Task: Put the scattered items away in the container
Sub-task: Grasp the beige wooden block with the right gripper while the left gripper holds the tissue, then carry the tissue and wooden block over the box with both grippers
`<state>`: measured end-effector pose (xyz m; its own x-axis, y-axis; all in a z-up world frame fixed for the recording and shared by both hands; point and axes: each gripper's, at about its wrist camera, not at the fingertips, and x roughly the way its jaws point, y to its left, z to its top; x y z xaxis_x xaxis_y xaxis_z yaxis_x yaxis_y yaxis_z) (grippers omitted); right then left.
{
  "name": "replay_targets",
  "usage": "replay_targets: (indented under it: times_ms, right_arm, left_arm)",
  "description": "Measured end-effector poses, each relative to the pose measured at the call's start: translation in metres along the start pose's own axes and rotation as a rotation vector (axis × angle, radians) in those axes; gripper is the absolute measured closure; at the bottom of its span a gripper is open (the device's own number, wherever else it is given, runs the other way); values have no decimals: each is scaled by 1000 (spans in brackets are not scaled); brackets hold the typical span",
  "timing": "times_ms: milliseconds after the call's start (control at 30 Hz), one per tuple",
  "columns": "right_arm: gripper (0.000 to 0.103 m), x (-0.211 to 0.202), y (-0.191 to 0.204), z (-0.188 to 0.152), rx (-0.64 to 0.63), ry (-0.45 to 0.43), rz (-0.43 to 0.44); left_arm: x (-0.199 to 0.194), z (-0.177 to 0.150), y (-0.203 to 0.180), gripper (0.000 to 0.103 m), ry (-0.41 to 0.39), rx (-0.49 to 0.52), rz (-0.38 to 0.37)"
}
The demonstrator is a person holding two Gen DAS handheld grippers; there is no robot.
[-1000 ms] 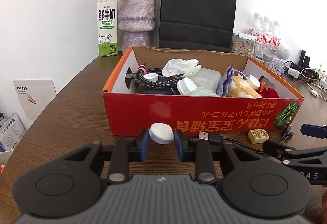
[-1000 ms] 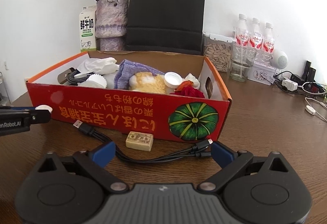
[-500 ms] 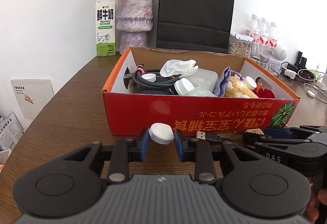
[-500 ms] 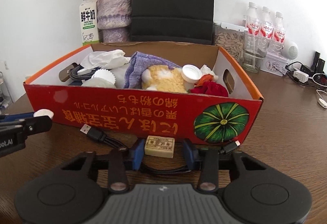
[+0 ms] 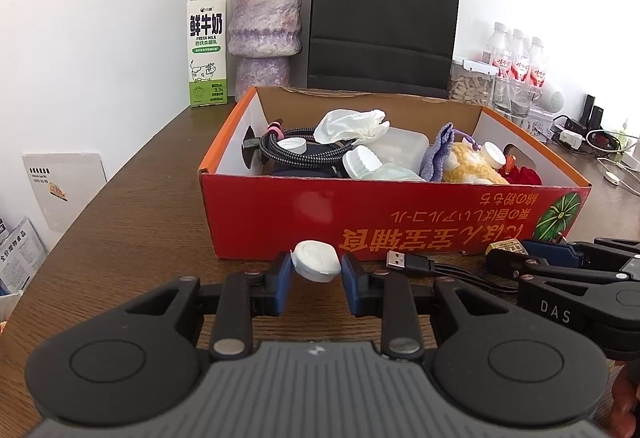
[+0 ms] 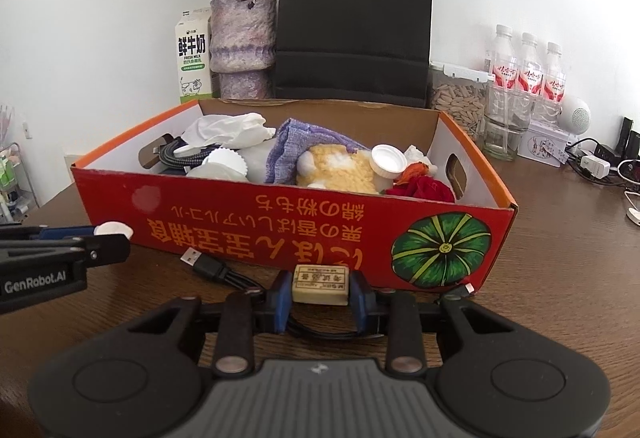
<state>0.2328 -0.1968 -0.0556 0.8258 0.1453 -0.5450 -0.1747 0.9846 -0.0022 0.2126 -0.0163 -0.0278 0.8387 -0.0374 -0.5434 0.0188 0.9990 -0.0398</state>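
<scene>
Just before the red box (image 6: 248,234) on the wooden table (image 6: 560,258): left gripper (image 5: 316,272) clamped on a white cap (image 5: 316,266), right gripper (image 6: 320,288) closing on a tan block (image 6: 320,280) — black USB cable (image 6: 216,270) underneath, milk carton (image 5: 207,46), vase (image 5: 264,34) and black bag (image 5: 384,18) beyond.

"FRESH MILK" on milk carton (image 5: 207,50)

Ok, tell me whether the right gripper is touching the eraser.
Touching. In the right wrist view the closing right gripper has both blue pads against the ends of the eraser, no gap showing.
</scene>
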Motion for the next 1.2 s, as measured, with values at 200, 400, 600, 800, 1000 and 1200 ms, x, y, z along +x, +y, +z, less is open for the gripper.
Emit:
replay_targets:
  times_ms: [200, 400, 600, 800, 1000, 1200]
  right_arm:
    - [74, -13, 4, -3, -23, -54, 0]
    - [74, -31, 7, -7, -47, -107, 10]
    - [74, -55, 5, 6, -24, -181, 46]
    - [74, -56, -3, 36, -8, -222, 52]
    - [74, -36, -17, 66, 1, -237, 29]
    - [74, -2, -27, 90, 18, -229, 27]
  left_arm:
    - [-3, -2, -1, 75, -13, 3, -4]
    - [-17, -5, -3, 75, -50, 3, -5]
    - [-37, 6, -5, 75, -99, -19, -7]
    - [-39, 40, -16, 75, -145, -15, -31]
    - [-21, 71, -20, 75, -176, -17, -18]
    - [9, 98, -18, 75, -177, -26, 6]
